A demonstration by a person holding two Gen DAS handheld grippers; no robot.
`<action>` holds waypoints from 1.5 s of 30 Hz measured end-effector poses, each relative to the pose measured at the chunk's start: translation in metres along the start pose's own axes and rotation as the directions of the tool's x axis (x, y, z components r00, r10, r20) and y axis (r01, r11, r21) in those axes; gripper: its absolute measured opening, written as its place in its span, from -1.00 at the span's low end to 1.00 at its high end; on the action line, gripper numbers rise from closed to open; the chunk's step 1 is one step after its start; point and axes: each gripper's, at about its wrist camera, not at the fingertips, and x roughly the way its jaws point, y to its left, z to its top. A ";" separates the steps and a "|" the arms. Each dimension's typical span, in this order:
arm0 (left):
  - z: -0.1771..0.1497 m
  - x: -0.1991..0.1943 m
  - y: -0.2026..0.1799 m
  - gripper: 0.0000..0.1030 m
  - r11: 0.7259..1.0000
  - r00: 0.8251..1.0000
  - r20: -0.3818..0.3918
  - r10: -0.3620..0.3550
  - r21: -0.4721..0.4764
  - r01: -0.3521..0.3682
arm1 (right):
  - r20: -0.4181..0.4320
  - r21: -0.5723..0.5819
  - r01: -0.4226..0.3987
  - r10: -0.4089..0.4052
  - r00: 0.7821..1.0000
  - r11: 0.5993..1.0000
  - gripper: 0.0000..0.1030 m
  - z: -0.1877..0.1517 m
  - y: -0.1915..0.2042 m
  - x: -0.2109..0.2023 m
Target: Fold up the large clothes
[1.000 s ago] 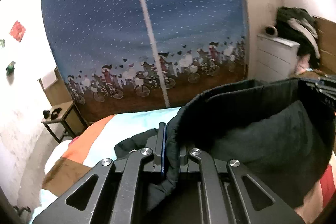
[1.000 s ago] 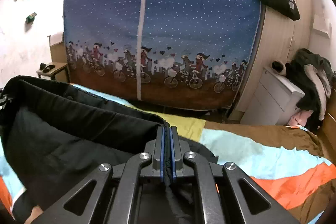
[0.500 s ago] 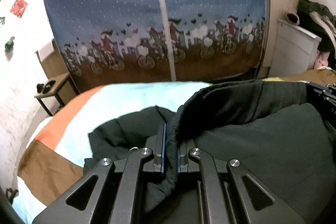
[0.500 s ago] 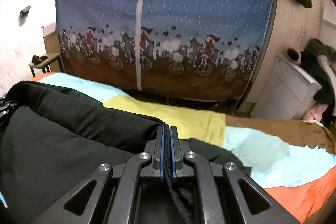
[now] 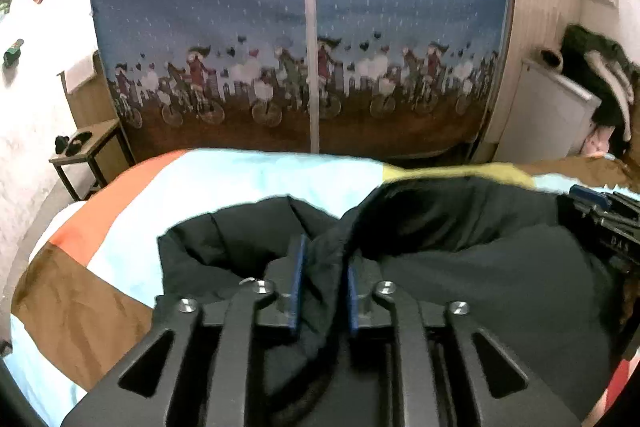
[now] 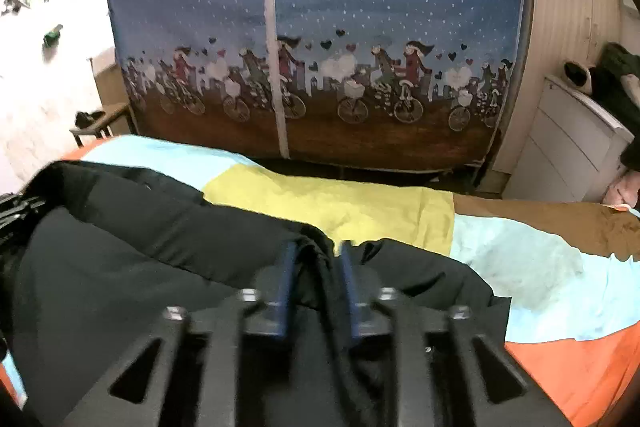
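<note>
A large black garment [image 5: 480, 267] lies spread on the bed's patchwork cover [image 5: 240, 179], its far edge doubled over. My left gripper [image 5: 323, 267] hangs low over the garment's left end; its jaws are opening, with a fold of black cloth loose between the blue pads [image 5: 298, 279]. In the right wrist view the same garment [image 6: 140, 267] fills the lower left. My right gripper [image 6: 318, 267] is at its right end, jaws also opening, with a strip of cloth hanging free between them. Each gripper shows at the edge of the other's view.
A blue fabric wardrobe [image 5: 304, 27] printed with cyclists stands behind the bed. A small side table [image 5: 86, 147] is at the left wall. A white drawer unit [image 6: 568, 147] with piled clothes stands at the right. Yellow, blue and orange cover [image 6: 328, 199] lies beyond the garment.
Both grippers came down toward the bed with the garment's edge, which now rests on the cover. Both pairs of jaws, shut on the cloth before, have parted.
</note>
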 end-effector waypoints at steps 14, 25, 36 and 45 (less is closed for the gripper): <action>-0.018 -0.093 -0.030 0.48 0.992 0.989 0.086 -0.122 0.035 0.119 | 0.039 -0.116 -0.131 0.136 0.990 0.985 0.76 -0.036 0.024 -0.098; -0.091 -0.063 -0.056 0.49 0.984 0.984 -0.083 -0.159 0.070 0.165 | -0.116 -0.051 -0.169 0.162 0.980 0.984 0.82 -0.115 0.023 -0.078; -0.082 -0.024 -0.056 0.91 0.999 0.999 -0.033 -0.025 0.040 0.027 | -0.001 -0.014 -0.065 0.065 0.998 0.998 0.98 -0.095 0.018 -0.033; -0.036 0.011 -0.027 0.95 0.997 0.999 -0.013 0.036 -0.074 -0.037 | -0.015 0.054 -0.038 0.039 0.999 0.998 0.98 -0.043 -0.003 0.008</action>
